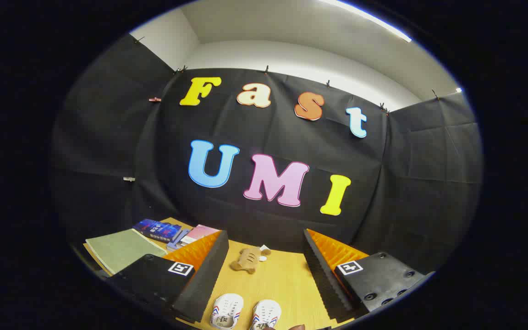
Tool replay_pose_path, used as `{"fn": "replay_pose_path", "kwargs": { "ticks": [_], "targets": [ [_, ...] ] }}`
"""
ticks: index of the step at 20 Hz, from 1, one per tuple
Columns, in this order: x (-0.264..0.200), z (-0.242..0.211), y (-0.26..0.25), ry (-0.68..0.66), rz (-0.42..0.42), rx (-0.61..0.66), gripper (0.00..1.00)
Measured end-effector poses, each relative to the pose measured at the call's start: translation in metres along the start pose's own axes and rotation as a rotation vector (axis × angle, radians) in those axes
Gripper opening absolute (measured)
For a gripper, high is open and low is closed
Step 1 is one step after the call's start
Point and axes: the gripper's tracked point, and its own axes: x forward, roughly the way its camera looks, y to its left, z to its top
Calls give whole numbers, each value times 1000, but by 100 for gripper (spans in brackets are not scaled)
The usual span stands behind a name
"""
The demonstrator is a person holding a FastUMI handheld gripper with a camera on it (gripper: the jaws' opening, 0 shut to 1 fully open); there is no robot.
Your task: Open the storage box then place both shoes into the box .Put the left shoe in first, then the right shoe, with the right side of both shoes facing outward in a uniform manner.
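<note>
Claw (pixel 264 275) fingers spread apart, two white shoes (pixel 244 312) between them, plush toy (pixel 248 260) beyond

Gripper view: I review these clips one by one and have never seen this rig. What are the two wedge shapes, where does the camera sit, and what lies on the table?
There is no robot arm here. A person carries a hand-held two-finger gripper, and the camera rides on it, looking forward along the fingers. The two wedges rising from below are those fingers. They stand wide apart, so the gripper is open and holds nothing.

Between the fingers, close to the camera, sits a pair of white shoes on a wooden table. Beyond them lies a small tan plush toy. Past the left finger are a green folder and a few books. Behind the table hangs the booth's black cloth wall.
</note>
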Motion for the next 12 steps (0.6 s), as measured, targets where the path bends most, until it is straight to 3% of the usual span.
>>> {"fn": "replay_pose_path", "kwargs": {
  "ticks": [6,12],
  "targets": [
    [6,-25,-15,90,-70,40,97],
    [7,-33,-20,117,-84,24,98]
  ]
}}
